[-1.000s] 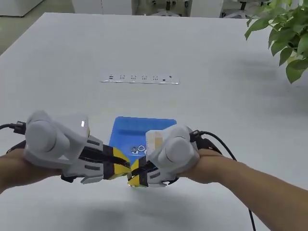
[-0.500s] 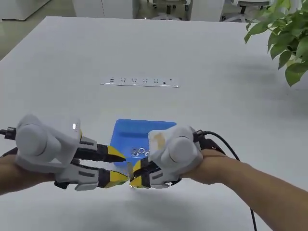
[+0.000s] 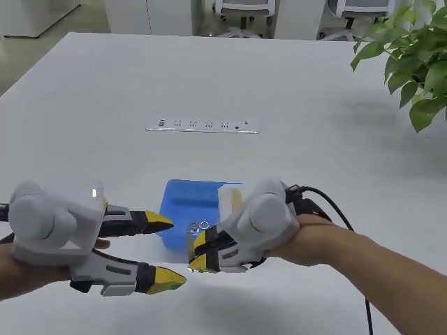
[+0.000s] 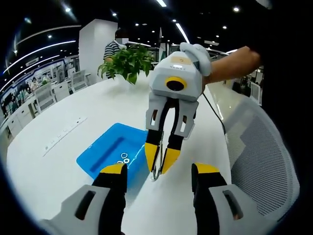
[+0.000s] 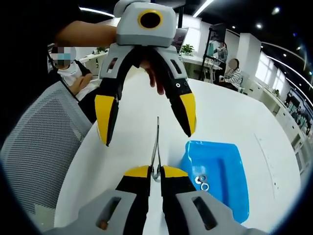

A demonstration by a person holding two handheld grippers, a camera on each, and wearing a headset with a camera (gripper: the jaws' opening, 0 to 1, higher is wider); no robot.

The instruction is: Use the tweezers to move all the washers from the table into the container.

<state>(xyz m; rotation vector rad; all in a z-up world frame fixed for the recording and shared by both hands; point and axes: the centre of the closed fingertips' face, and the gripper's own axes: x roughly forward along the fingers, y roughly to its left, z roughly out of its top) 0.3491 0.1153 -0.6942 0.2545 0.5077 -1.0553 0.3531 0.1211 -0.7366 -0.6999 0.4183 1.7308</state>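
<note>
Pinching the tweezers [image 5: 155, 147] between narrow fingers for control, right gripper [image 3: 198, 252] hangs at the near edge of the blue container [image 3: 183, 195]; washers [image 3: 199, 226] lie inside it; left gripper [image 3: 167, 250] spread wide, empty.

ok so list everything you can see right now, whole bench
table: one, white, under everything
container: one, blue, shallow, on the table just beyond the jaws
washers: about three, silvery, clustered inside the container
tweezers: one pair, metal, clamped in the right gripper
socket strip: one, white, set in the table beyond the container
plant: one, green, far right
office chairs: two, pale, at the table's far end
mesh chair: one, grey, beside the table
cable: one, black, trailing from the right gripper
left gripper: white, yellow-tipped jaws wide open, empty
right gripper: white, yellow-tipped jaws shut on the tweezers
hands: two, one holding each gripper
</note>
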